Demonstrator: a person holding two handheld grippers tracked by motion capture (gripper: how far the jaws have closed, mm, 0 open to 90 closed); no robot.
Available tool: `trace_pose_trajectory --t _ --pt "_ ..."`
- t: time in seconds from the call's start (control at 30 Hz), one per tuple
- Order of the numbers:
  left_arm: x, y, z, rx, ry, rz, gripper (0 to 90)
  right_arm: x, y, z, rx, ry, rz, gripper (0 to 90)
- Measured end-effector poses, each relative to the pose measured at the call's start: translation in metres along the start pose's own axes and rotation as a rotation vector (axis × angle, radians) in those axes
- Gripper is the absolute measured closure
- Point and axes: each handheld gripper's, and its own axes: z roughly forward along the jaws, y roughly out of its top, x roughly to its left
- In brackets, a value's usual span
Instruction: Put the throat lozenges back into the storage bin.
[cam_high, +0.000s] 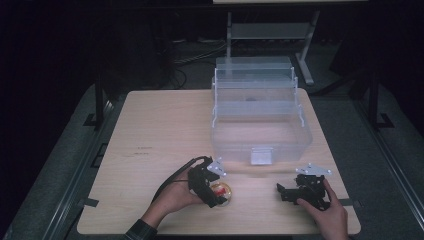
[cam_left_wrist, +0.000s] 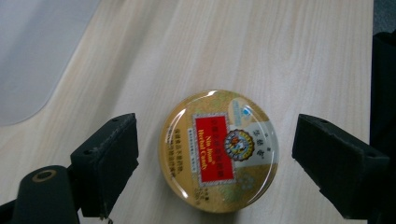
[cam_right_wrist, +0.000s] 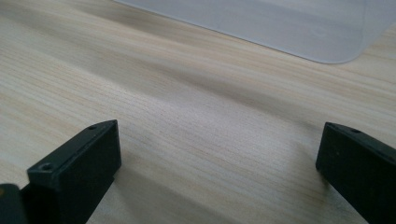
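Note:
A round gold tin (cam_left_wrist: 218, 150) with a red label lies flat on the wooden table (cam_high: 165, 125). My left gripper (cam_left_wrist: 215, 156) is open, one jaw on each side of the tin with a gap to both. From above, the tin (cam_high: 222, 192) peeks out beside the left gripper (cam_high: 212, 192) near the table's front edge. My right gripper (cam_right_wrist: 217, 172) is open over bare wood with nothing between its jaws. It sits at the front right (cam_high: 287, 192), held low by a hand.
A clear plastic storage box (cam_high: 260, 120) with an open stepped lid stands at the back middle of the table. Its base corner (cam_right_wrist: 299, 28) lies just beyond the right gripper, and its edge (cam_left_wrist: 32, 60) shows left of the tin. Metal frame legs (cam_high: 305, 55) stand behind the table.

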Motion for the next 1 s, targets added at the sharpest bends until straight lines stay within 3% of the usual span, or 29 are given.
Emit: trace_pose_trajectory --t 0.43,0.8,1.0 --pt "-0.005 0.005 0.018 0.070 0.015 0.044 12.0 0.000 0.000 0.000 0.000 0.000 0.000 0.0" --pt "-0.006 0.002 0.030 0.115 0.017 0.049 12.5 0.000 0.000 0.000 0.000 0.000 0.000 0.0" --pt "-0.005 0.001 0.031 0.114 0.016 0.041 13.9 0.000 0.000 0.000 -0.001 0.000 0.000 0.0"
